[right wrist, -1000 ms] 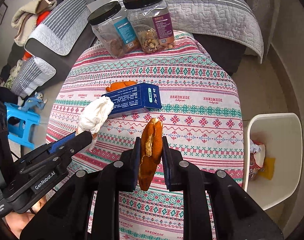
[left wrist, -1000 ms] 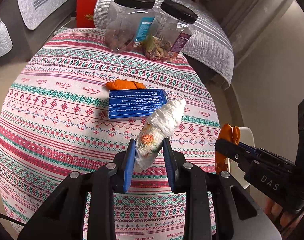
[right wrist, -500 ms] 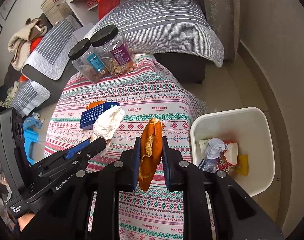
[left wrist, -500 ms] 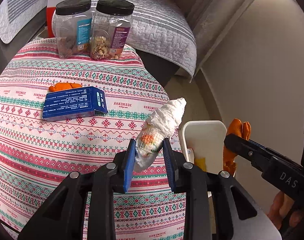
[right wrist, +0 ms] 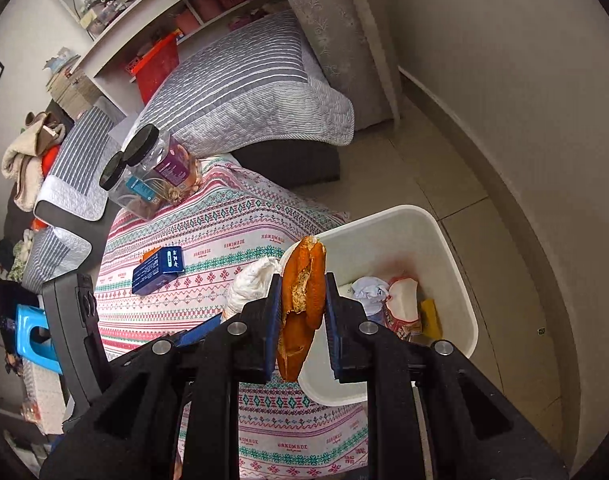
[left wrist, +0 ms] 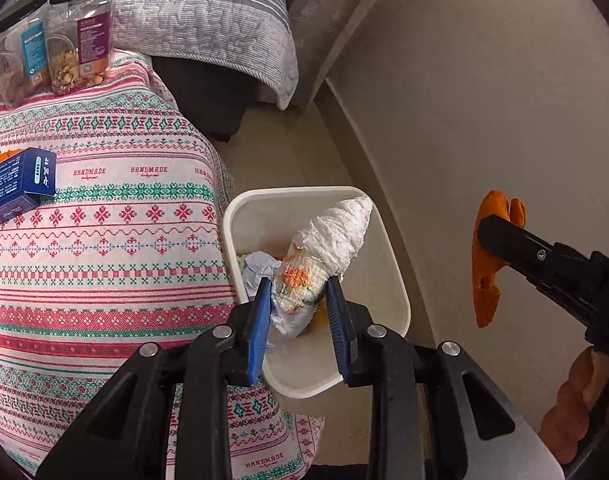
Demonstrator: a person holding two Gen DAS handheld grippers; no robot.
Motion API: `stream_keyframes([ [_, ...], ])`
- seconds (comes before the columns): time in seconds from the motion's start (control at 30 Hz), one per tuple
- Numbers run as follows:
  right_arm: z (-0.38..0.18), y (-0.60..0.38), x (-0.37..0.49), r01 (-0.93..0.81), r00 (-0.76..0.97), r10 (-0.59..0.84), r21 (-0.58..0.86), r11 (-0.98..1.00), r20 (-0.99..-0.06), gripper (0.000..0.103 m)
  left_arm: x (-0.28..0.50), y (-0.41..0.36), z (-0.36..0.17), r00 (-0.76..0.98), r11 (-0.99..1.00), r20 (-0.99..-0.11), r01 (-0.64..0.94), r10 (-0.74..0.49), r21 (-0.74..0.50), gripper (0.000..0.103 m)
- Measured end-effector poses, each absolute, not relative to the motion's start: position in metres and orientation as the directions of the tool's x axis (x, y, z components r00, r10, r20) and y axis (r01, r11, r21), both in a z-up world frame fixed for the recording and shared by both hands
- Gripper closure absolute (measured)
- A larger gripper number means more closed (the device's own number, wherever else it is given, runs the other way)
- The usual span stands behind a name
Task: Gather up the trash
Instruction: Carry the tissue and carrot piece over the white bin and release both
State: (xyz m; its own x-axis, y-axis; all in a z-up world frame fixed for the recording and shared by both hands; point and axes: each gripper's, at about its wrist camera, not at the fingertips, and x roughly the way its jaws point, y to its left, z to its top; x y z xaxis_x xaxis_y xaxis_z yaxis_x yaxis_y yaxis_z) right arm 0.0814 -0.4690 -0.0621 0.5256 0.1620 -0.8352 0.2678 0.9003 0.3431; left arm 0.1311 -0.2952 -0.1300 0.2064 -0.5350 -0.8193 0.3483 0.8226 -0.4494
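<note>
My left gripper (left wrist: pixel 298 298) is shut on a crumpled white tissue wad (left wrist: pixel 328 248) with orange stains, held above the white trash bin (left wrist: pixel 388 248) on the floor beside the table. My right gripper (right wrist: pixel 302 300) is shut on an orange peel (right wrist: pixel 304 280), hanging over the bin's (right wrist: pixel 444 240) near left rim. In the left wrist view the peel (left wrist: pixel 490 248) and the right gripper (left wrist: pixel 504 236) show at the right, beyond the bin against the wall. The tissue wad (right wrist: pixel 252 284) and left gripper show low left in the right wrist view. The bin holds crumpled paper (right wrist: pixel 368 290) and wrappers (right wrist: pixel 404 308).
A round table with a patterned cloth (left wrist: pixel 104 240) stands left of the bin. On it lie a blue box (left wrist: pixel 16 184), another orange peel (right wrist: pixel 150 255) behind the box, and two clear jars with black lids (left wrist: pixel 80 40). A grey-covered sofa (right wrist: pixel 244 92) and a wall (left wrist: pixel 484 80) lie beyond.
Both grippers have swung right from over the table to the bin, each still gripping its piece. The bin now lies under the tissue wad; the table has slid to the left.
</note>
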Motion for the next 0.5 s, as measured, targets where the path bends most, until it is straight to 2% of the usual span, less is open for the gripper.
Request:
stream_keyframes([
  [0.3, -0.073, -0.489, 0.080, 0.315, 0.479, 0.120, 0.298, 0.901, -0.869, 0.083, 0.131, -0.329, -0.153, 0.160, 0.823, -0.832, 0.333, -0.531, -0.461, 0.072],
  [0.33, -0.073, -0.490, 0.081, 0.319, 0.477, 0.117, 0.296, 0.901, -0.871, 0.081, 0.133, -0.331, -0.155, 0.152, 0.820, -0.829, 0.322, -0.539, -0.474, 0.072],
  [0.37, -0.071, -0.490, 0.081, 0.328, 0.476, 0.101, 0.283, 0.901, -0.874, 0.076, 0.134, -0.330, -0.157, 0.144, 0.813, -0.821, 0.311, -0.552, -0.493, 0.069],
  [0.4, -0.070, -0.490, 0.081, 0.340, 0.476, 0.077, 0.264, 0.903, -0.876, 0.067, 0.135, -0.331, -0.157, 0.137, 0.806, -0.813, 0.303, -0.566, -0.509, 0.059],
  [0.43, -0.067, -0.490, 0.081, 0.352, 0.480, 0.047, 0.242, 0.904, -0.876, 0.048, 0.135, -0.330, -0.157, 0.142, 0.805, -0.810, 0.298, -0.569, -0.513, 0.054],
  [0.5, -0.061, -0.489, 0.082, 0.356, 0.499, 0.019, 0.225, 0.907, -0.866, 0.046, 0.136, -0.329, -0.152, 0.178, 0.815, -0.812, 0.308, -0.556, -0.491, 0.052],
])
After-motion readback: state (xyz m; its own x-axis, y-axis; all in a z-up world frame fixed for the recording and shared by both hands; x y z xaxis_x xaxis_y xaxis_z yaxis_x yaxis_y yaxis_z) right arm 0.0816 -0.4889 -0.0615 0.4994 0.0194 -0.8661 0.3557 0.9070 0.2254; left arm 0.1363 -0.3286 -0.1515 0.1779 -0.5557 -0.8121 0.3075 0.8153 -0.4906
